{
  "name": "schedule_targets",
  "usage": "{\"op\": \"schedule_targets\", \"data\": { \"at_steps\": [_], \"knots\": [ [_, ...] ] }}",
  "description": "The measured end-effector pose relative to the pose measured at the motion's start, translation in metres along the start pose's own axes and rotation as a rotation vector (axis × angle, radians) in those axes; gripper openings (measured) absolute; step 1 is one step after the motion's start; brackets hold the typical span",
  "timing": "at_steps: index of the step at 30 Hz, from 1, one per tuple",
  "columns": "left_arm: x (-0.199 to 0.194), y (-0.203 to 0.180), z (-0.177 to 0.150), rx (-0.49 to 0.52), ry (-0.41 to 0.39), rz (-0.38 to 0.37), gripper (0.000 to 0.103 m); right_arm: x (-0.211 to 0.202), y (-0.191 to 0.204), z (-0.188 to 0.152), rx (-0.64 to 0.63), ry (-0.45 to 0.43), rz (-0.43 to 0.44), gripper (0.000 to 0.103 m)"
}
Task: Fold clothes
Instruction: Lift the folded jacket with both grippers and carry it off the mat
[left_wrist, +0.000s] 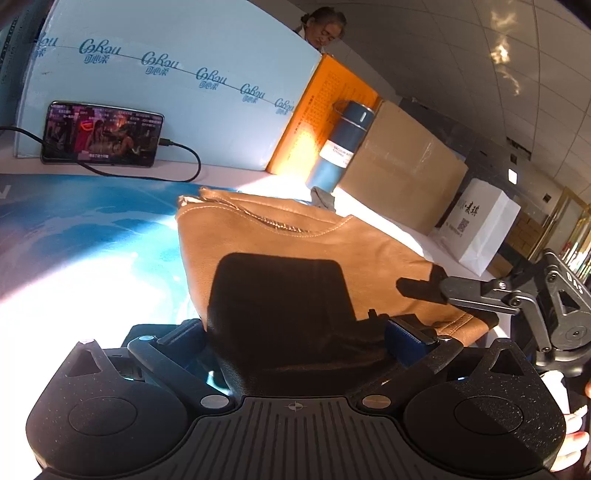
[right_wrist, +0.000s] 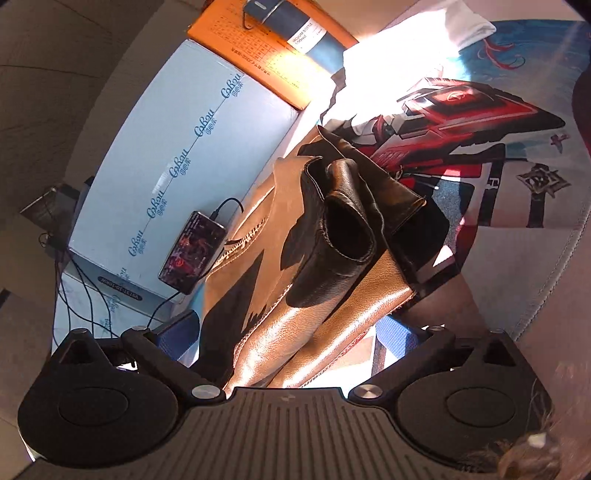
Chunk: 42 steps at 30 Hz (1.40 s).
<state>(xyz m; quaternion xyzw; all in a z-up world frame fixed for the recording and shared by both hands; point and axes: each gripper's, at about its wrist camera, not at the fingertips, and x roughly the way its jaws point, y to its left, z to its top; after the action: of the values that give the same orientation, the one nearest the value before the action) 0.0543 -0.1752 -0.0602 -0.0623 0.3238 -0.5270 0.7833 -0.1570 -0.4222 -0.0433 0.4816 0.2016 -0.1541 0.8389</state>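
A tan leather jacket (left_wrist: 295, 240) lies folded on the printed mat (left_wrist: 74, 229). My left gripper (left_wrist: 295, 328) is at the jacket's near edge, its fingers wide apart and open, with the hem and a dark shadow between them. One finger (left_wrist: 424, 290) of my right gripper rests at the jacket's right edge. In the right wrist view the jacket (right_wrist: 325, 317) runs away from the camera, with a shaded sleeve cuff (right_wrist: 343, 221) lying on top. My right gripper (right_wrist: 286, 332) is open, its blue pads (right_wrist: 395, 339) far apart on either side of the jacket's near end.
A phone (left_wrist: 103, 134) with a cable leans on a light blue box (left_wrist: 184, 92). To the right stand an orange box (left_wrist: 325, 110), a blue bottle (left_wrist: 340, 147), a cardboard box (left_wrist: 402, 173) and a white paper bag (left_wrist: 480, 225). A person (left_wrist: 325, 29) is behind the boxes.
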Motion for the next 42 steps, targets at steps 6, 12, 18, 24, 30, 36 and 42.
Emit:
{"op": "schedule_targets", "data": {
  "at_steps": [6, 12, 18, 24, 30, 36, 42],
  "knots": [
    [0.000, 0.008, 0.002, -0.066, 0.002, -0.065, 0.103, 0.020, 0.014, -0.017, -0.062, -0.141, -0.115, 0.069],
    [0.016, 0.029, 0.030, -0.185, 0.022, -0.013, 0.103, 0.014, -0.020, -0.003, 0.010, -0.124, -0.069, 0.021],
    [0.057, 0.046, 0.056, -0.341, -0.003, -0.018, 0.103, -0.001, -0.043, 0.008, 0.071, -0.126, -0.006, 0.018],
    [0.070, 0.021, 0.045, -0.231, -0.017, -0.059, 0.098, -0.003, -0.041, 0.016, -0.041, -0.125, -0.026, 0.026],
    [0.067, 0.028, 0.029, -0.310, -0.005, -0.113, 0.029, 0.002, -0.027, 0.005, -0.146, -0.174, -0.041, 0.039],
    [0.054, 0.027, 0.024, -0.351, -0.031, -0.157, 0.016, -0.010, -0.027, 0.003, -0.142, -0.201, -0.002, 0.031],
    [0.016, 0.016, 0.010, -0.358, -0.084, -0.193, 0.012, -0.037, -0.005, -0.004, -0.239, -0.231, 0.117, 0.029]
  ]
}}
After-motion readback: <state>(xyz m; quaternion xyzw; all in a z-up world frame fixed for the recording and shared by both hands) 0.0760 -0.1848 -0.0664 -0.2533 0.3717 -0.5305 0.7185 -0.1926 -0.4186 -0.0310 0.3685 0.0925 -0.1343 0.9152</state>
